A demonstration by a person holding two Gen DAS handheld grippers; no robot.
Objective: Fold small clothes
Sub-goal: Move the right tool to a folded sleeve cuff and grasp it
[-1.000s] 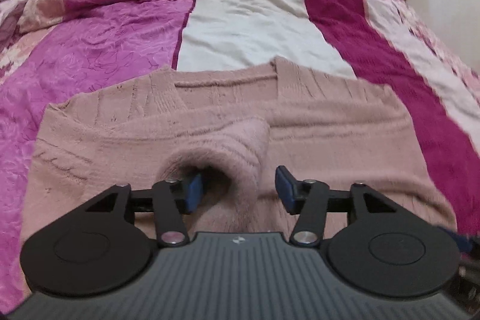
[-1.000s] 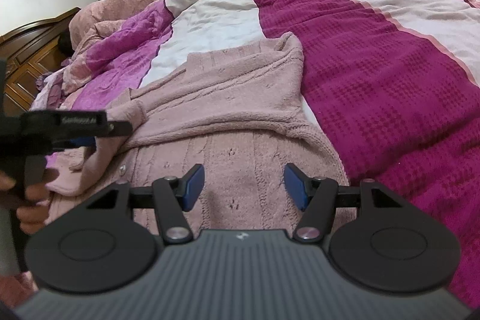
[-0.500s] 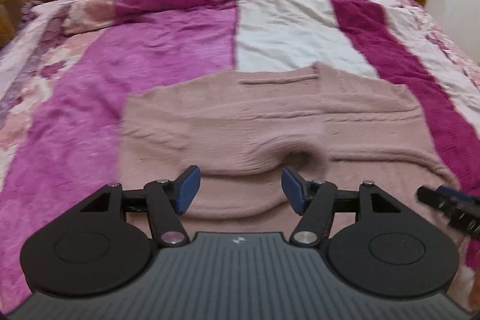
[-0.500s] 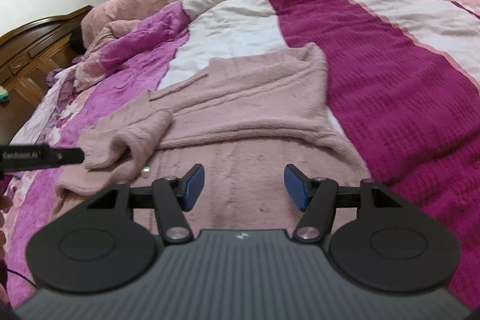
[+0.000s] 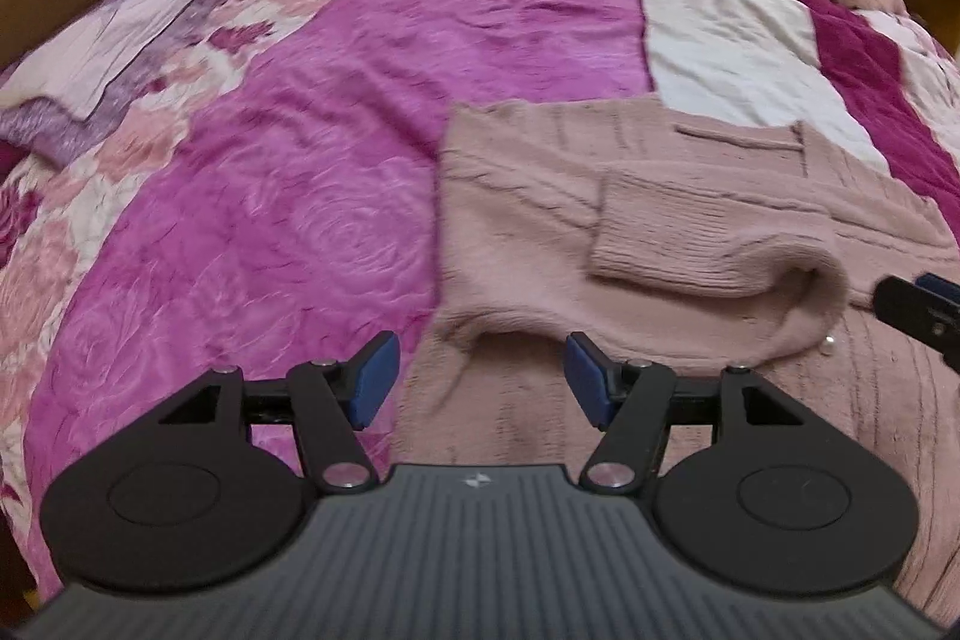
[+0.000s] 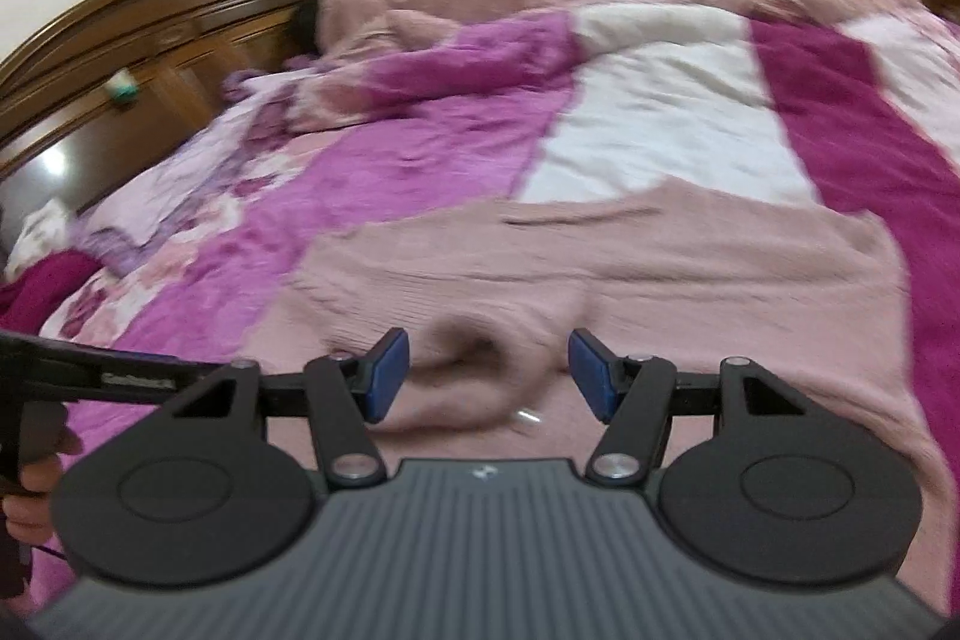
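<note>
Left gripper (image 5: 477,376) spread and empty above the sweater (image 5: 648,232) on the bed (image 5: 270,196); right gripper (image 6: 489,373) spread too, holding nothing. Sleeve (image 5: 714,244) folded in, probably between folds. Next: likely pinch the hem with both grippers and carry it to the collar.

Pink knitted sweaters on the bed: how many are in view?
1. A single pink knitted sweater lies flat on the magenta-and-white patchwork quilt, one sleeve folded across its body. Nothing else garment-like shows; something could be hidden among the rumpled bedding.
</note>
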